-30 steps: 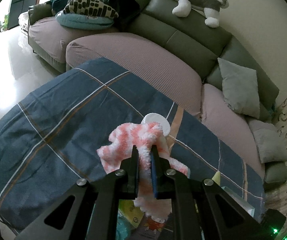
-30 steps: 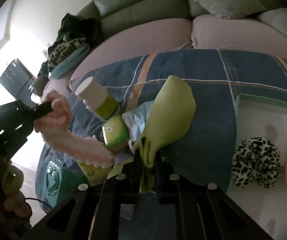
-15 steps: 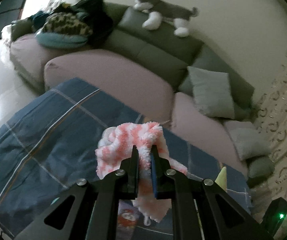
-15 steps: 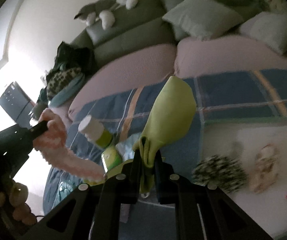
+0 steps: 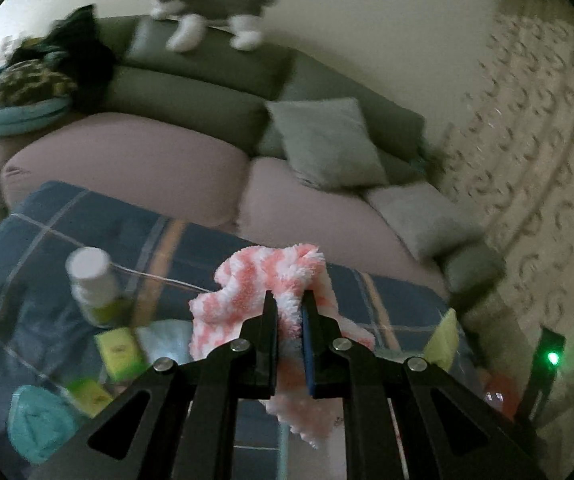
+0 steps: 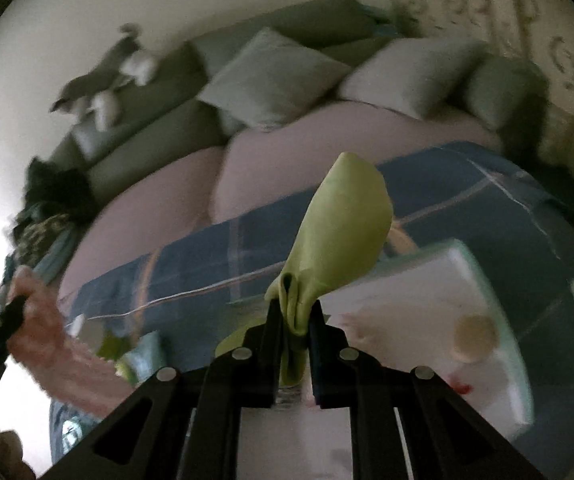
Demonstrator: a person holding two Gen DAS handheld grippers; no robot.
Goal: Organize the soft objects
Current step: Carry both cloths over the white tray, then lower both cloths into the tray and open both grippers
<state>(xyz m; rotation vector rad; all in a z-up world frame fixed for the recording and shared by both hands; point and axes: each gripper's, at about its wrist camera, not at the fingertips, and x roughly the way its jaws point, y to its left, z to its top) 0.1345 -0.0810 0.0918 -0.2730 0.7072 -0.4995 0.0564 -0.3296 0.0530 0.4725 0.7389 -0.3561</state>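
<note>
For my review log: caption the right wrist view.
Right gripper shut on a green cloth, held above the plaid cover.

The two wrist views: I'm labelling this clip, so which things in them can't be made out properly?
- Pink cloth, left wrist view: its lower part hangs behind the left gripper.
- Green cloth, right wrist view: its tail is hidden by the right gripper.
- White tray, right wrist view: contents smeared by blur.
- Bottle, left wrist view: label blurred.
</note>
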